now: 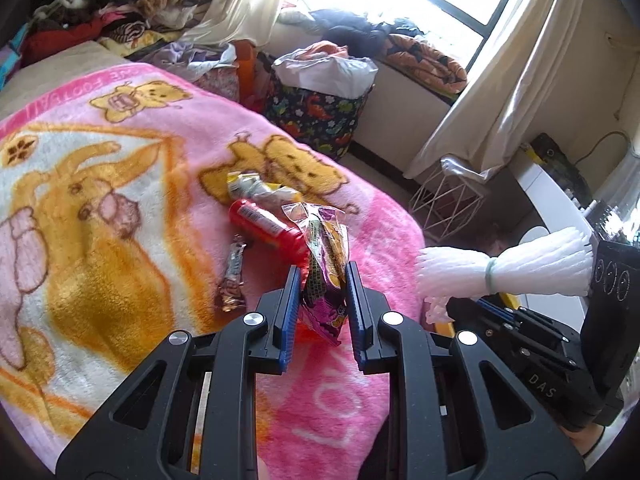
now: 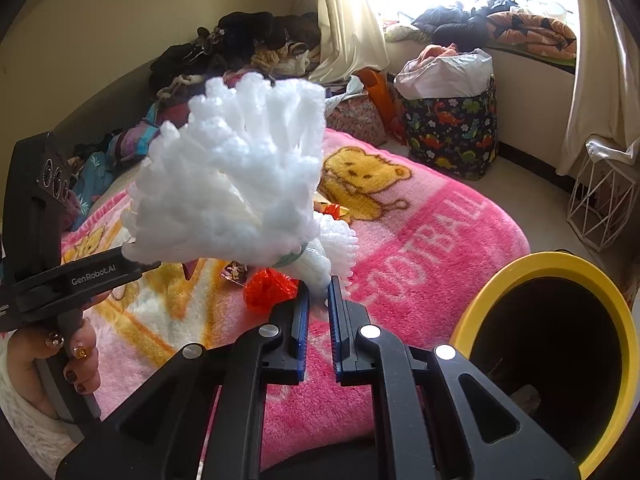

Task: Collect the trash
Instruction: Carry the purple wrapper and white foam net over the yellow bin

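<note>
While both hands hover over the bed (image 1: pixel 372 364), each already carries a piece of rubbish, so the coming move looks like a drop-off rather than another pick.

Furthest left on the pink blanket (image 1: pixel 120 184) lies a small brown wrapper (image 1: pixel 232 276), then a yellow wrapper (image 1: pixel 256 189) and a red tube (image 1: pixel 266 229) – all three loose, just ahead of the left gripper (image 1: pixel 323 276) and nearer to it than to the other hand. That gripper's fingers (image 1: pixel 291 300) are nearly closed, pinching a purple snack packet (image 1: pixel 326 276) that stands upright between them, its long axis running away from the camera.

To the right, the right gripper (image 2: pixel 319 286) has its fingers (image 2: pixel 335 300) squeezed fully together on a white foam bundle (image 2: pixel 228 184) (tied round the middle with a pale green band), which fans out above the fingertips, its long axis in line with the fingers. A crumpled red scrap (image 2: pixel 268 288) sits on the blanket just left of those fingers.

Rightmost is the yellow-rimmed bin (image 2: pixel 536 268), its dark mouth open just beside the right gripper, lower right in the right wrist view. The right hand is the nearer one – I judge its foam need only swing right to go in, while the left hand's packet must cross further.
</note>
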A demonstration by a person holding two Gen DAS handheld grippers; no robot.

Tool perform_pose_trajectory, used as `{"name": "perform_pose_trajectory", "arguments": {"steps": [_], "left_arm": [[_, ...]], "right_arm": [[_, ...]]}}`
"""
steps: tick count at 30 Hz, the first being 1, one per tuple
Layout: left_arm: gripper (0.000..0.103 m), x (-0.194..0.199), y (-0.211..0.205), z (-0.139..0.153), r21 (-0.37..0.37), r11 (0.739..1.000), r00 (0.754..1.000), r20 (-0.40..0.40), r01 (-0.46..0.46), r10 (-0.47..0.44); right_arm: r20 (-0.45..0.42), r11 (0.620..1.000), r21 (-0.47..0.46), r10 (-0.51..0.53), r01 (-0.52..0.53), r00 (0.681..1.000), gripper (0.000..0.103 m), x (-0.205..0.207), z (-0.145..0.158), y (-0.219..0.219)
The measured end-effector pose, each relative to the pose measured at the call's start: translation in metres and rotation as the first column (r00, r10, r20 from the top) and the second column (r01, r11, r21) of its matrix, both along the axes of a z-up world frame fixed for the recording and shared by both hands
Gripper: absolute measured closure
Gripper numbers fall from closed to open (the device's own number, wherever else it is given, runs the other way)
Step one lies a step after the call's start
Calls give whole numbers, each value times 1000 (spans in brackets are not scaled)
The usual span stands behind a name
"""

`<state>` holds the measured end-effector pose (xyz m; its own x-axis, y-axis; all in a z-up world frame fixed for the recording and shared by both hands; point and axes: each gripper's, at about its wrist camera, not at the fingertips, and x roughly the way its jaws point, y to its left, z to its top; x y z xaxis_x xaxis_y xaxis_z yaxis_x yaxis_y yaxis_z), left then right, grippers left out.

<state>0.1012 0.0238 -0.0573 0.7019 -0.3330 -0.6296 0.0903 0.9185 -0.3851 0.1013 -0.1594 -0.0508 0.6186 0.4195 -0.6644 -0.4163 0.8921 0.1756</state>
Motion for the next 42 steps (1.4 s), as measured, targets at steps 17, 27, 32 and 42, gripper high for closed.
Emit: {"name": "perform_pose_trajectory", "arguments": {"steps": [17, 27, 32, 42], "left_arm": [[87, -7, -42, 17, 3, 995, 995, 44, 95, -95], [87, -9, -71, 23, 5, 987, 986, 53, 158, -158], [87, -11, -87, 24, 9, 982, 980, 57, 190, -190], [87, -11, -117, 26, 17, 966, 964, 61, 257, -258]], "right_arm": [[34, 995, 34, -94, 93, 995, 94, -9, 16, -36], [42, 986, 56, -161, 159, 986, 94, -14, 19, -62], [40, 978, 60, -203, 200, 978, 94, -15, 19, -77], [27, 953, 76, -295, 292, 955, 94, -19, 14, -113]]}}
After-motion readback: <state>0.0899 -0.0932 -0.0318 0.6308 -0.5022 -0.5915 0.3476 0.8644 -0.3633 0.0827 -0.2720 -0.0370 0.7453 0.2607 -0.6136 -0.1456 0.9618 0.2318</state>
